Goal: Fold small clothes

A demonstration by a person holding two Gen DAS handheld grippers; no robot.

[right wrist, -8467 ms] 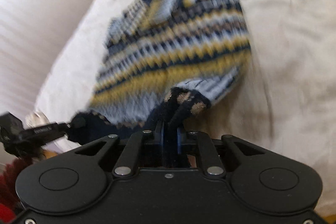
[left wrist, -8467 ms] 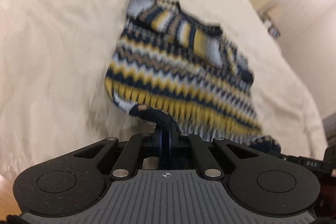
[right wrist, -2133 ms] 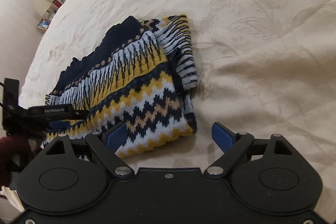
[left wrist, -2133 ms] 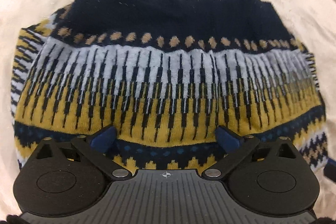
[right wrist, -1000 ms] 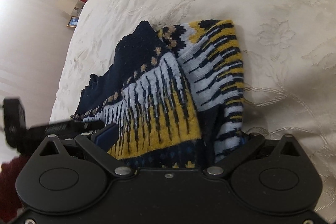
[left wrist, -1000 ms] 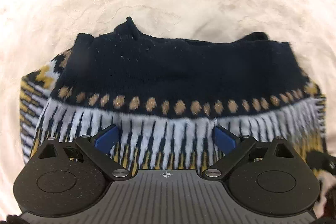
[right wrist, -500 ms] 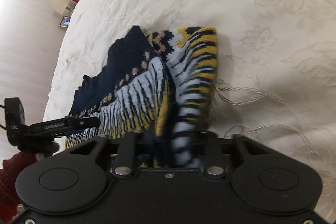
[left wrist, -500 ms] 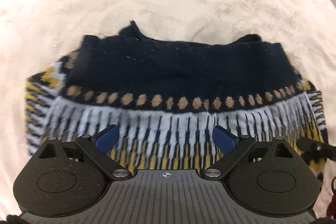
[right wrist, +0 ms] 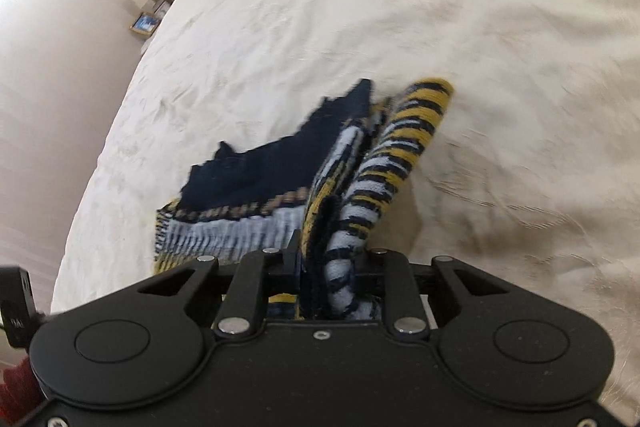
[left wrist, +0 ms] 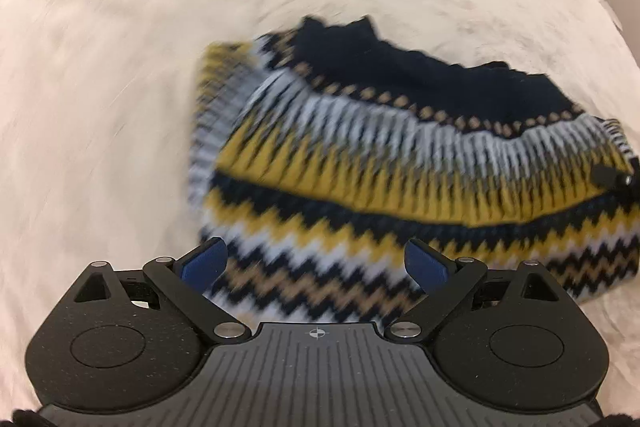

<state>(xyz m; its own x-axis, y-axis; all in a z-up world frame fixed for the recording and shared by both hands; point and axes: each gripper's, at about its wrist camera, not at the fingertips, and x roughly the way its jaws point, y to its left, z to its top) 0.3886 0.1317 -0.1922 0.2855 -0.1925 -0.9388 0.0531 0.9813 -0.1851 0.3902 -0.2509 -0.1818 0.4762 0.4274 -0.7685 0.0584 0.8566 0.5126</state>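
A small knitted sweater (left wrist: 400, 163) with navy, yellow, white and tan zigzag bands lies folded on the cream bedspread (left wrist: 120, 67). My left gripper (left wrist: 316, 265) is open, its blue pads on either side of the sweater's near zigzag edge, holding nothing. My right gripper (right wrist: 326, 267) is shut on the sweater's (right wrist: 280, 187) right edge and lifts that side off the bed, so the layers stand up on edge. The right gripper's tip also shows at the right edge of the left wrist view (left wrist: 612, 181).
The cream bedspread (right wrist: 440, 27) spreads all around the sweater. A bedside shelf with framed pictures (right wrist: 146, 21) stands by the wall beyond the bed's far left. The left gripper's body (right wrist: 16, 311) shows at the lower left of the right wrist view.
My right gripper closed on the sweater's right edge and has lifted it. My left gripper pulled back and shifted left, so the sweater now sits further right in its view.
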